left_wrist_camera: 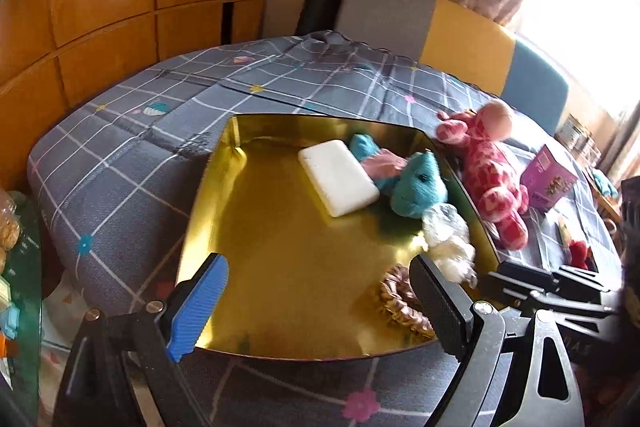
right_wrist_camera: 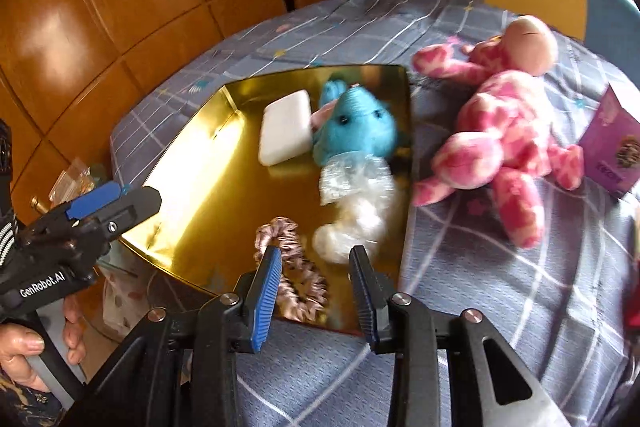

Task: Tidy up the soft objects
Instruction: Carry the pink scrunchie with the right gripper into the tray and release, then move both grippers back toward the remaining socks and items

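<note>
Inside the gold tray (right_wrist_camera: pixel 192 187), a blue plush (right_wrist_camera: pixel 356 131), a white pad (right_wrist_camera: pixel 286 133), a white fluffy toy (right_wrist_camera: pixel 352 215) and a pink scrunchie (right_wrist_camera: pixel 296 267) are lying, while the pink plush (right_wrist_camera: pixel 500 131) is lying on the right, and the left gripper (left_wrist_camera: pixel 320 303) is hanging wide and the right gripper (right_wrist_camera: pixel 316 291) is hanging partly apart, both holding nothing.

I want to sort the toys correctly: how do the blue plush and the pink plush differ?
The blue plush lies inside the gold tray; the pink plush lies outside it on the quilt. The blue plush is plain turquoise; the pink plush is spotted pink and looks larger. Both are soft animals, held by no jaws.
</note>
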